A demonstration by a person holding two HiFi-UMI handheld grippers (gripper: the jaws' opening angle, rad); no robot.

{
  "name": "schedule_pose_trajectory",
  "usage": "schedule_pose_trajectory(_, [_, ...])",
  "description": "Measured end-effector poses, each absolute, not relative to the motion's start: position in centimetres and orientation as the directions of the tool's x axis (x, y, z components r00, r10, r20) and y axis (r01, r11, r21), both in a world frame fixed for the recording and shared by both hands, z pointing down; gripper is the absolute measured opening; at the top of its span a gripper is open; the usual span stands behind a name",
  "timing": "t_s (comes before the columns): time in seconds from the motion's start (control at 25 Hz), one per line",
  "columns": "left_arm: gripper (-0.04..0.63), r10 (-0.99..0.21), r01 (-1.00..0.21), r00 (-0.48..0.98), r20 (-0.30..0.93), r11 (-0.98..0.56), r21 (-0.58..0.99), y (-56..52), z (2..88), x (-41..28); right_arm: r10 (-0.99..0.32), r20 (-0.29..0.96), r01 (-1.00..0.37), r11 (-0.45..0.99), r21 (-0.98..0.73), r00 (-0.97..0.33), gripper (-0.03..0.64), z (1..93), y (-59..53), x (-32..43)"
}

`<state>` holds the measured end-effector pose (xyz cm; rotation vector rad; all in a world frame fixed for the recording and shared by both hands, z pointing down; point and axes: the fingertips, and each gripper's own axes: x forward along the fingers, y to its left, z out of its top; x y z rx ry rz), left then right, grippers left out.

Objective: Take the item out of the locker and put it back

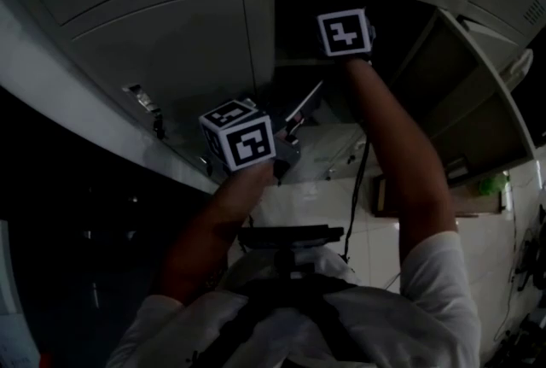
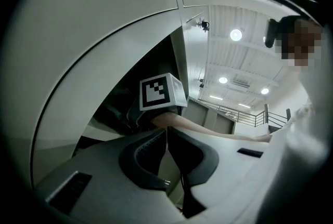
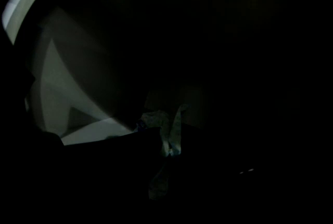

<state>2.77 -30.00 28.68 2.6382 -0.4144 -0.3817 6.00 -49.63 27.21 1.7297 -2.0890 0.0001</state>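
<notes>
My right gripper (image 3: pixel 167 146) is deep inside a dark open locker compartment (image 1: pixel 300 26); in the head view only its marker cube (image 1: pixel 345 32) and my forearm show. Its jaws are shut on a thin, pale, crinkled item (image 3: pixel 169 128), dim in the dark. The locker's pale inner wall (image 3: pixel 67 88) lies to the left of it. My left gripper (image 1: pixel 288 146) hangs lower, just outside the opening, beside the door's edge (image 1: pixel 305 102). Its dark jaws (image 2: pixel 166 132) meet at the tips with nothing seen between them. The right gripper's cube (image 2: pixel 161 92) shows ahead of them.
Closed grey locker doors (image 1: pixel 171 50) stand left of the opening, and open compartments (image 1: pixel 465 102) to its right. A large grey door panel (image 2: pixel 93 51) fills the left of the left gripper view. The pale tiled floor (image 1: pixel 316 204) lies below. A green thing (image 1: pixel 490 184) sits low at right.
</notes>
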Motion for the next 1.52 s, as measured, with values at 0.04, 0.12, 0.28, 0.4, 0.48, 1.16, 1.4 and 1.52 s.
schedule_pose_trajectory(0.04, [-0.005, -0.350, -0.228, 0.915, -0.199, -0.857, 0.462, -30.1, 28.7, 2.6, -0.933, 0.336, -0.937, 0.227, 0.265, -0.131, 0.028, 27.6, -49.7, 6.0])
schedule_pose_trajectory(0.12, [-0.005, -0.357, -0.232, 0.913, -0.199, -0.855, 0.464, -30.2, 28.9, 2.4, -0.924, 0.349, -0.934, 0.251, 0.255, -0.153, 0.054, 27.9, -49.8, 5.6])
schedule_pose_trajectory(0.28, [-0.005, -0.359, -0.230, 0.910, -0.209, -0.854, 0.466, -30.2, 28.9, 2.2, -0.907, 0.367, -0.929, 0.298, 0.219, -0.204, 0.154, 28.3, -49.8, 4.5])
schedule_pose_trajectory(0.4, [-0.005, -0.369, -0.243, 0.910, -0.191, -0.845, 0.476, -29.9, 29.2, 2.1, -0.900, 0.375, -0.927, 0.315, 0.205, -0.222, 0.163, 28.5, -49.7, 4.3])
schedule_pose_trajectory(0.48, [-0.005, -0.369, -0.241, 0.910, -0.190, -0.843, 0.481, -29.7, 29.2, 2.2, -0.905, 0.365, -0.928, 0.309, 0.206, -0.220, 0.186, 28.2, -49.5, 4.5])
schedule_pose_trajectory(1.16, [-0.005, -0.353, -0.214, 0.905, -0.235, -0.859, 0.466, -26.4, 28.6, 1.6, -0.953, 0.194, -0.944, 0.270, 0.189, -0.234, 0.241, 24.9, -41.9, 6.3])
schedule_pose_trajectory(1.4, [-0.005, -0.354, -0.215, 0.904, -0.240, -0.861, 0.461, -25.0, 28.9, 1.4, -0.946, 0.169, -0.938, 0.304, 0.165, -0.277, 0.221, 25.1, -38.0, 6.3])
schedule_pose_trajectory(1.52, [-0.005, -0.363, -0.224, 0.901, -0.240, -0.860, 0.459, -24.4, 29.0, 1.1, -0.942, 0.158, -0.936, 0.320, 0.150, -0.296, 0.198, 25.2, -36.2, 6.3])
